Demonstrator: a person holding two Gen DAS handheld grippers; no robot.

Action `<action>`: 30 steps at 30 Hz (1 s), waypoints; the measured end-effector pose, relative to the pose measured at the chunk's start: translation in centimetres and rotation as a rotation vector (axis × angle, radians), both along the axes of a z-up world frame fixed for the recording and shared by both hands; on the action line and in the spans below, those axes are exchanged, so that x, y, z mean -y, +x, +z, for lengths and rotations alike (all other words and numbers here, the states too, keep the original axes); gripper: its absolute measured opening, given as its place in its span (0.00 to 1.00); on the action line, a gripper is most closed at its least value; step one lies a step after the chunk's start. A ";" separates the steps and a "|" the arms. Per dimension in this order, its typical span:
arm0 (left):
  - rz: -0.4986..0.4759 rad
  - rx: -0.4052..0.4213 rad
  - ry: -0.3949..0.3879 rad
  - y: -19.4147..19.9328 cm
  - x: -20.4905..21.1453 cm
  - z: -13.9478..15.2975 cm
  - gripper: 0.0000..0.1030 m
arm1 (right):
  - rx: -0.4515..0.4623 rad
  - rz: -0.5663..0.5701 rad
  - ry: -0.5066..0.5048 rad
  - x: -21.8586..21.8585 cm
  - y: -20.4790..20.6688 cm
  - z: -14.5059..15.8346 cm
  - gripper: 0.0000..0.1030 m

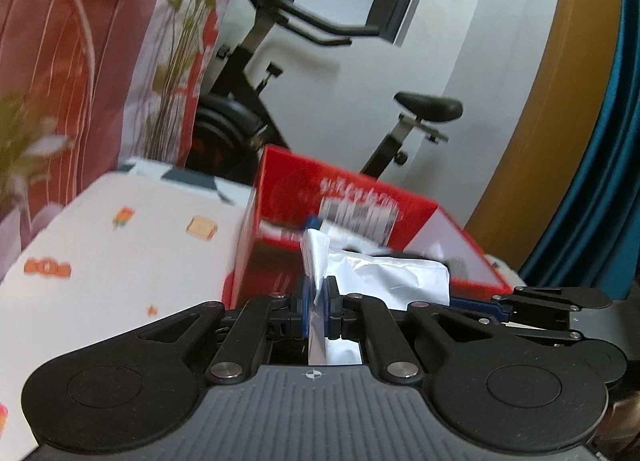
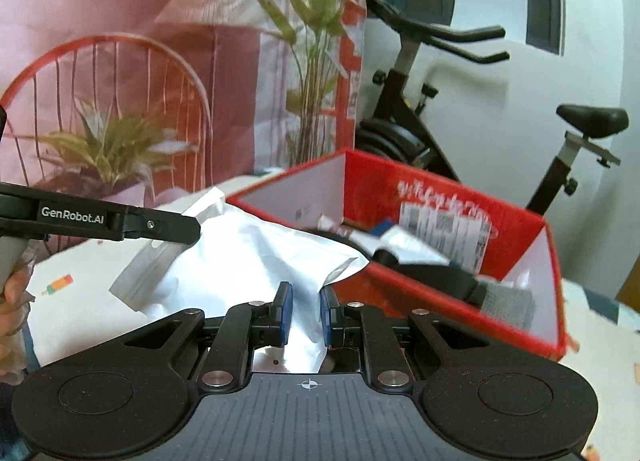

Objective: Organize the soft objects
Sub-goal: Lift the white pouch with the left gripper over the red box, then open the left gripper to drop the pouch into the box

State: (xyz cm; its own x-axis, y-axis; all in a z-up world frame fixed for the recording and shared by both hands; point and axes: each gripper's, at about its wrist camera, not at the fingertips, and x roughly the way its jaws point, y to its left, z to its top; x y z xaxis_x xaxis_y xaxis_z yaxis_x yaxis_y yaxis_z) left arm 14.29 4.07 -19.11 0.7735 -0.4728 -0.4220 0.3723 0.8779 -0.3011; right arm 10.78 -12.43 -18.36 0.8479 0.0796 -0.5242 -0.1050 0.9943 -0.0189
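Beyond both hand-held grippers a white cloth-covered surface (image 1: 120,245) with small orange prints carries an open red cardboard box (image 2: 440,197), white inside and holding a jumble of packets and dark items. A crinkled, glossy white plastic pouch (image 2: 248,257) hangs between the two. The left hand-held gripper (image 1: 318,301) pinches one edge; the right hand-held gripper (image 2: 305,313) clamps another fold, just before the box.

L gripper (image 1: 319,303) pinches white bag (image 1: 384,277) by red box (image 1: 344,197).
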 end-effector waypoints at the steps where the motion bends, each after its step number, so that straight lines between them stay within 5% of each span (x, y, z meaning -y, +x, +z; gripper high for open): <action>1: -0.001 0.011 -0.001 0.1 0.1 0.5 0.07 | 0.009 0.000 0.000 0.2 0.2 0.5 0.13; 8: -0.032 0.085 0.023 2.5 2.0 3.3 0.07 | 0.056 -0.009 0.001 2.4 2.1 3.6 0.13; 14: -0.034 0.070 0.028 7.1 4.5 3.7 0.07 | 0.076 -0.048 -0.065 4.8 5.6 4.6 0.13; 30: -0.075 -0.073 0.219 12.4 7.4 0.1 0.08 | -0.202 -0.146 0.100 8.9 12.6 -1.5 0.13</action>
State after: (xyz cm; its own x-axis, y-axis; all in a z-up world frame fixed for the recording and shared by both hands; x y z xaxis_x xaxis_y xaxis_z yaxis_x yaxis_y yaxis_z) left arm 26.72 -3.37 -18.98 0.7032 -0.4189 -0.5745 0.4235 0.8958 -0.1347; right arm 23.41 -21.36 -19.90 0.7331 0.0242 -0.6797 0.0478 0.9951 0.0870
